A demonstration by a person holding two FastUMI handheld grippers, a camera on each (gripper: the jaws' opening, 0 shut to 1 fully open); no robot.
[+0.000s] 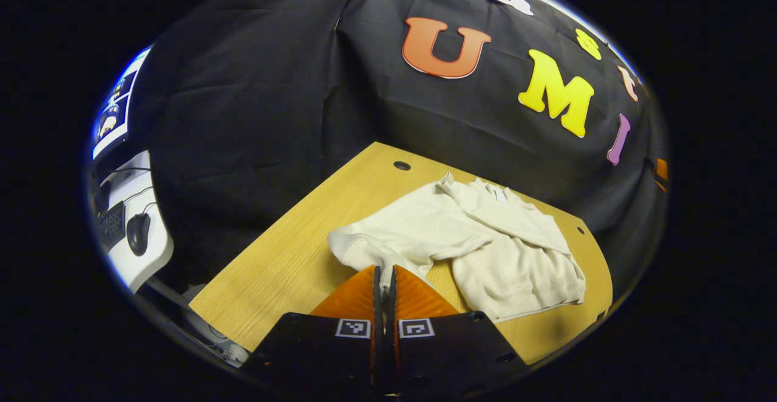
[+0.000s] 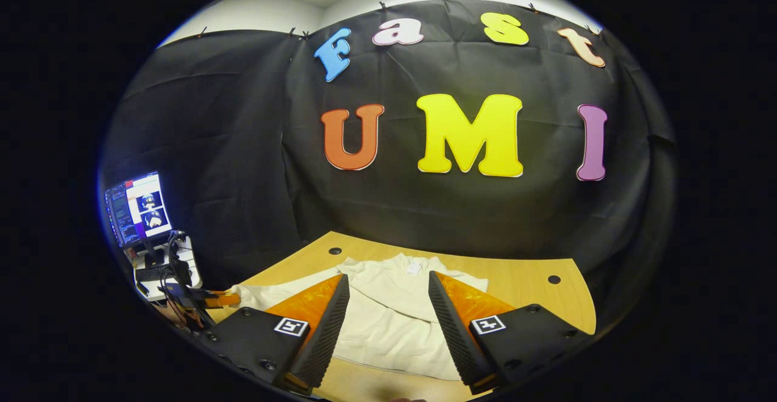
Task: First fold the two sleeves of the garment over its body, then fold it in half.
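Garment: a cream knit sweater (image 1: 485, 238) lies on the tabletop, its neck toward the booth's wall.
Sleeves: in the left gripper view one sleeve (image 1: 400, 235) lies stretched across the sweater's body toward the left gripper, its ribbed cuff just beyond the fingertips; the other sleeve lies folded over the body on the far side.
Tabletop: pale wood (image 1: 285, 262), with small dark round holes near the corners by the wall.
Left gripper: (image 1: 384, 271) its fingers are pressed together with just a thin slit between them, right at the cuff's edge; whether any cloth is caught between them cannot be told.
Right gripper: (image 2: 388, 296) its fingers are spread wide, with the sweater's (image 2: 388, 323) middle and neck showing between them; they pinch nothing.
Beside the tabletop: in the right gripper view a lit monitor (image 2: 138, 209) stands on a white desk to the sweater's left; in the left gripper view a mouse (image 1: 138, 233) lies on that desk.
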